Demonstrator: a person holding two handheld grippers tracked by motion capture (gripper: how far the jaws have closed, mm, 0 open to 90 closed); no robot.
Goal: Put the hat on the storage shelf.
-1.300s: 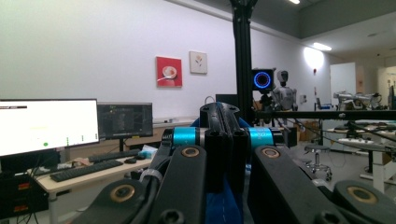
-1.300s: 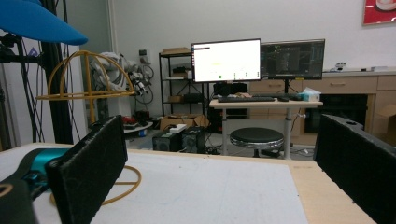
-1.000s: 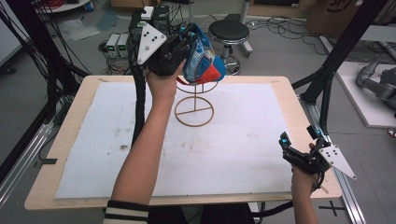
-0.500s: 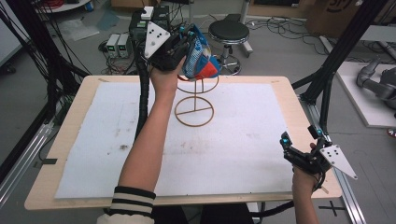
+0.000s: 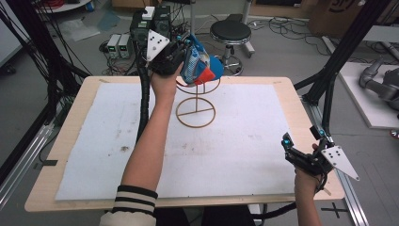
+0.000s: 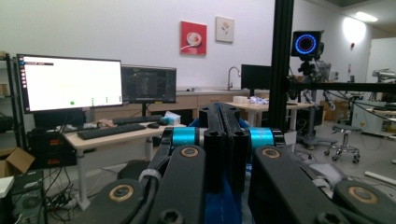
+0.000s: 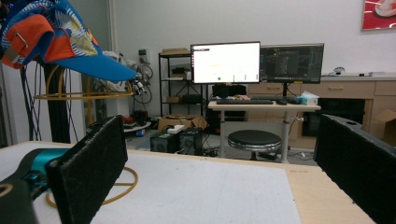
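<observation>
Blue-and-orange cloth, the cap (image 5: pixel 200 68) hangs over the wire stand (image 5: pixel 195 101), pinched by the left gripper (image 5: pixel 181 59); it looks light, floppy and stiff only at the brim, the safest hold, while the right gripper (image 5: pixel 303 143) rests agape near the table's (image 5: pixel 70 188) edge

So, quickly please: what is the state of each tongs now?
Left tongs: closed, holding the blue-and-orange fabric cap.
Right tongs: open, holding nothing.

One cap (image 5: pixel 201 67), one wire stand (image 5: pixel 195 104), two grippers (image 5: pixel 165 55) (image 5: pixel 301 149), one stool (image 5: pixel 230 32), one mat (image 5: pixel 244 141).
</observation>
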